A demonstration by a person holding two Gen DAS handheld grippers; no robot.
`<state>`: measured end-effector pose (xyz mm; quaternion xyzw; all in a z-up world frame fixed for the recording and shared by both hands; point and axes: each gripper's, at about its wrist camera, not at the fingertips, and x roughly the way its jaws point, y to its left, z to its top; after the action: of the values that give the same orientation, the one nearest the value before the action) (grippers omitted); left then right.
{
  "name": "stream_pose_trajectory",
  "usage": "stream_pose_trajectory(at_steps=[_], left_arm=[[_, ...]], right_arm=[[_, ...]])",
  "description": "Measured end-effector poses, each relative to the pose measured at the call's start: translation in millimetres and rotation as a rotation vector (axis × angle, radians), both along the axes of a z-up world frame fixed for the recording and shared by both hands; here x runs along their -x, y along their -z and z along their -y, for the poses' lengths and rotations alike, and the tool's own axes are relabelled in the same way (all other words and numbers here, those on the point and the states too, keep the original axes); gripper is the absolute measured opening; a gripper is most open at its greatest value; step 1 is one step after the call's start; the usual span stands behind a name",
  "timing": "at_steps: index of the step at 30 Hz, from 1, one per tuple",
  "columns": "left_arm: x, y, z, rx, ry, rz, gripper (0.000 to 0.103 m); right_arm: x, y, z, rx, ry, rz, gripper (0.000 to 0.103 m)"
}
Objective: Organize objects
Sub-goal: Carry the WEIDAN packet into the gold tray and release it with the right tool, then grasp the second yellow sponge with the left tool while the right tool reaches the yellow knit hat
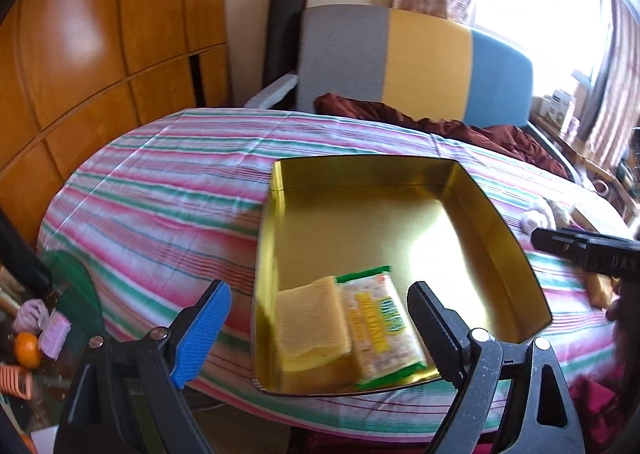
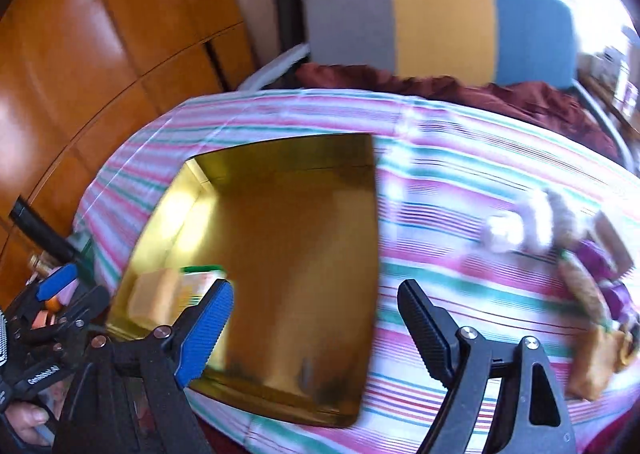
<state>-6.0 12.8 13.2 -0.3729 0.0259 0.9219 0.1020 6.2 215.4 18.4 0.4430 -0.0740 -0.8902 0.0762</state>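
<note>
Tin [image 1: 400, 213]: gold, lidless, on the striped bench [image 1: 160, 189]; it serves as the collecting box, judging by the task.
In the tin: a yellow sponge [image 1: 308, 326] and a snack packet [image 1: 380, 330] lie side by side in its near-left corner, leaving most of the floor free.
Left tongs [image 1: 320, 318]: wide, holding nothing, poised above the tin's near edge.
Right tongs [image 2: 316, 318]: wide, empty, over the tin's right wall.
Right of the tin: blurred loose items [image 2: 580, 254] on the cloth, likely next to be collected.
</note>
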Motion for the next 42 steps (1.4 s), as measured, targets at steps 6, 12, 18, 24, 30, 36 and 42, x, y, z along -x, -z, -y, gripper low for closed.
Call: stream_pose_trajectory(at_steps=[6,12,18,24,30,36,42], left_arm=[[-1.1,-2.6,-32.2,0.020,0.085,-0.001,0.090],[-1.2,-8.1,-72.1,0.030,0.195,-0.006,0.090],[-4.7,-10.6,-118.3,0.024,0.317,0.006,0.090],[-10.7,-7.7,-165.9,0.023,0.435,0.042,0.090],[-13.7,2.3,-221.5,0.003,0.545,0.116,0.090],[-19.3,17.1,-275.0,0.004,0.652,0.187,0.087],[-24.4,32.5,-331.1,-0.001,0.763,0.233,0.085]], right_arm=[[-15.8,-7.0,-71.5,-0.021,0.150,-0.009,0.086],[-36.1,-19.6,-160.0,-0.032,0.346,-0.039,0.086],[-67.8,-19.9,-264.2,0.044,0.626,-0.064,0.086],[-102.1,16.7,-330.1,0.184,0.871,-0.048,0.086],[-116.9,23.4,-353.2,0.388,0.912,-0.083,0.087],[-109.4,25.8,-347.6,0.425,0.859,-0.073,0.087],[-118.4,28.7,-354.1,0.495,0.871,-0.104,0.087]])
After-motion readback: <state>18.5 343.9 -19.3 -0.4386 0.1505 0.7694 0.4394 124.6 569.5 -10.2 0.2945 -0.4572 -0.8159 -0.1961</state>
